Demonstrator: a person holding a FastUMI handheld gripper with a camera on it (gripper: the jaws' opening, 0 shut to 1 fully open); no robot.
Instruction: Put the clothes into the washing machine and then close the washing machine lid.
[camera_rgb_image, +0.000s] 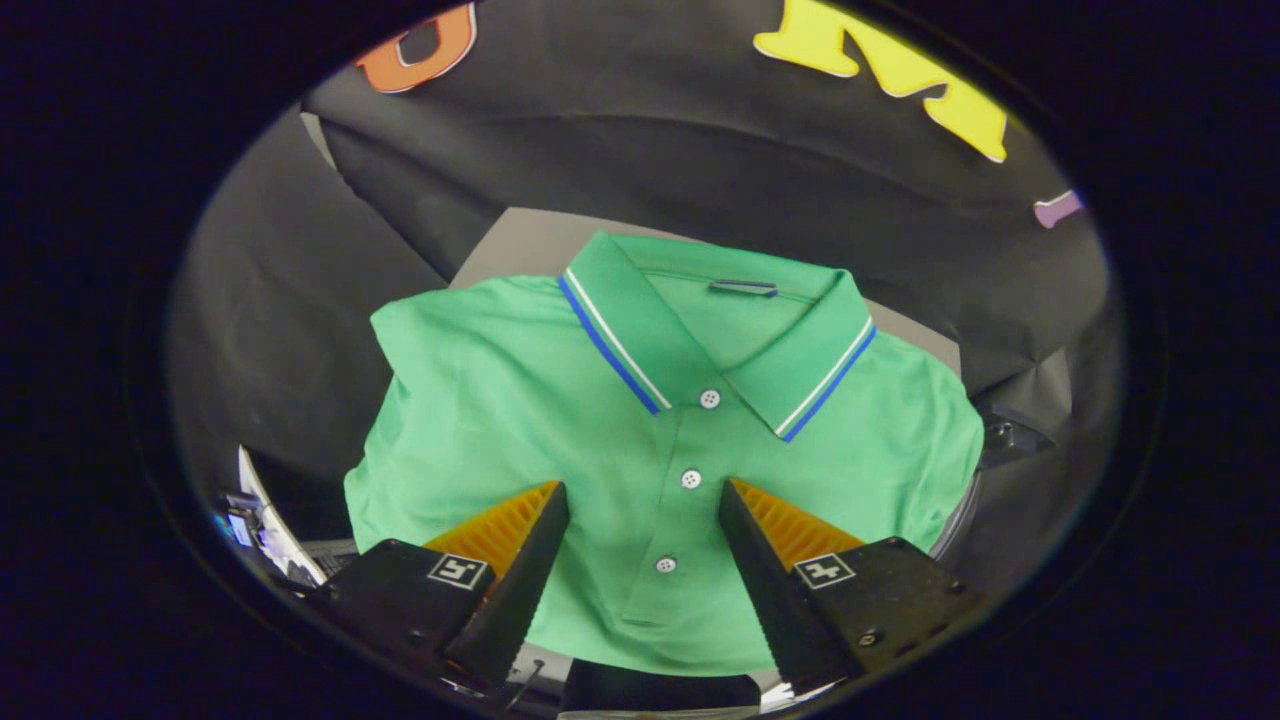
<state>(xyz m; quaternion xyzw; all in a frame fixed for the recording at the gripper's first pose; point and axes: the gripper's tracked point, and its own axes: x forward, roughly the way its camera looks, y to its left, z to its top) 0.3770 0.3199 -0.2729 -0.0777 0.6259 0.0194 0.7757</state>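
Gripper view looks down along the two fingers onto a folded green polo shirt (560, 400) with a blue-and-white striped collar and white buttons, which lies flat and face up on a grey surface (520, 240) in front of the black cloth wall. Farthest left, beside the left finger, a small cluttered patch with a white edge (262, 520) is too blurred to make out. The shirt's left shoulder and short sleeve spread out past the left finger, whose tip lies over the lower chest of the garment. Between the fingers runs the button placket: the middle button (690, 478) sits just ahead of the tips and the lowest button (665, 565) lies in the gap itself, with the top button and the open collar farther beyond. The gripper (645, 495) is spread wide, its fingers released and pressing on nothing, with the cloth showing plainly across the whole gap. Whether the tips touch the fabric or hover just above it cannot be told. The right finger's tip overlaps the right chest, and the right sleeve reaches past it to a curved pale rim (958, 520) at the shirt's far right edge.
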